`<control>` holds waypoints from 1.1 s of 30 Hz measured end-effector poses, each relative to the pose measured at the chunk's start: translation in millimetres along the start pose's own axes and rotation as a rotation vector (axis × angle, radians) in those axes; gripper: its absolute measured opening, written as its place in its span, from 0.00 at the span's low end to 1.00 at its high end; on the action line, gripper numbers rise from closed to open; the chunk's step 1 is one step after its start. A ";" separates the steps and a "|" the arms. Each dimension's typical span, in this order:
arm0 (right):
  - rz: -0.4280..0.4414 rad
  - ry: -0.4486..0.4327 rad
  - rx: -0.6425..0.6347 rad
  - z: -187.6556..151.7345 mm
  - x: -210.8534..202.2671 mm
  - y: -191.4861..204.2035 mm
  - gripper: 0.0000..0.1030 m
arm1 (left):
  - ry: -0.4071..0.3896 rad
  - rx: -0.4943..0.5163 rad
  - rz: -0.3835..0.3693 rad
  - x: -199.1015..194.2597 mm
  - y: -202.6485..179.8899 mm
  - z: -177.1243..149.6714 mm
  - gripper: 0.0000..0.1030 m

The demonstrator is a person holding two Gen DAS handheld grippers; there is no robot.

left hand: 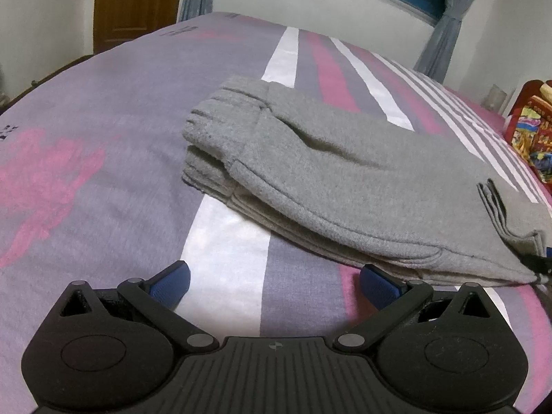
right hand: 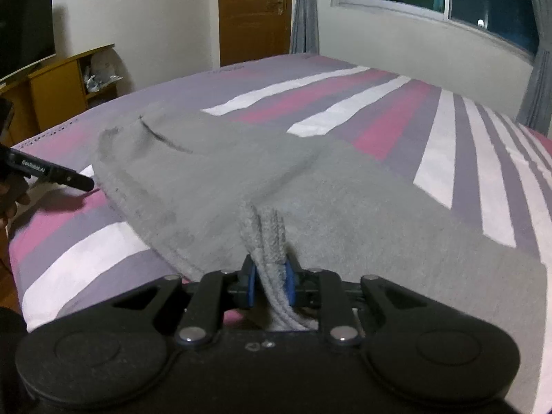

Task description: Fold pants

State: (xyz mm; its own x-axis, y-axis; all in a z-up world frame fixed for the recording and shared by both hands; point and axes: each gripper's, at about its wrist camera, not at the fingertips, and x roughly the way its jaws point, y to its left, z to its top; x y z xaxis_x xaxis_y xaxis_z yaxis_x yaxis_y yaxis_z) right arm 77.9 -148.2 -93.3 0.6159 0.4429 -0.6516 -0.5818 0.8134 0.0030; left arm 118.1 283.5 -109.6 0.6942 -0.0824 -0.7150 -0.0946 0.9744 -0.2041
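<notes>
On the bed (left hand: 103, 131), through the left wrist view, we see the pants (left hand: 327, 172) folded into a stack on the striped cover. Our left gripper (left hand: 276, 281) sits just beside their near edge, fingers spread and holding nothing. Through the right wrist view, our right gripper (right hand: 270, 283) pinches a bunched edge of the pants (right hand: 214, 179), blue pads (right hand: 289, 281) pressing the cloth.

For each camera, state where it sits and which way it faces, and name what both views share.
Left wrist: on the left gripper, jaws open, low over the bed, facing the folded gray pants, a door and window beyond.
Right wrist: on the right gripper, jaws shut on the pants, facing across the bed; the left gripper shows at left.
Shared: pants, bed, door, window.
</notes>
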 end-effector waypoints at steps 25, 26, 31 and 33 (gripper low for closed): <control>-0.319 -0.194 0.444 -77.4 -135.3 -100.7 0.34 | 0.044 0.047 -0.443 8.0 -169.4 19.0 0.74; -0.349 -0.188 0.469 -83.4 -140.2 -108.4 0.34 | 0.072 0.057 -0.445 15.3 -181.2 18.8 0.74; -0.359 -0.167 0.545 -106.8 -149.2 -128.3 0.34 | 0.149 -0.016 -0.417 40.1 -201.7 19.5 0.74; -0.332 -0.155 0.549 -108.8 -144.7 -131.6 0.34 | 0.175 -0.076 -0.461 44.8 -200.8 21.3 0.74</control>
State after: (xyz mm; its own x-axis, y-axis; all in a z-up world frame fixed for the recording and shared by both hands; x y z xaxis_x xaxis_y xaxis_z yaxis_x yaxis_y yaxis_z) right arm 7.6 -360.3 -82.0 0.8094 0.1511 -0.5675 -0.0175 0.9721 0.2338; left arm 183.4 88.7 -86.4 0.5466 -0.5414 -0.6388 0.1380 0.8107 -0.5690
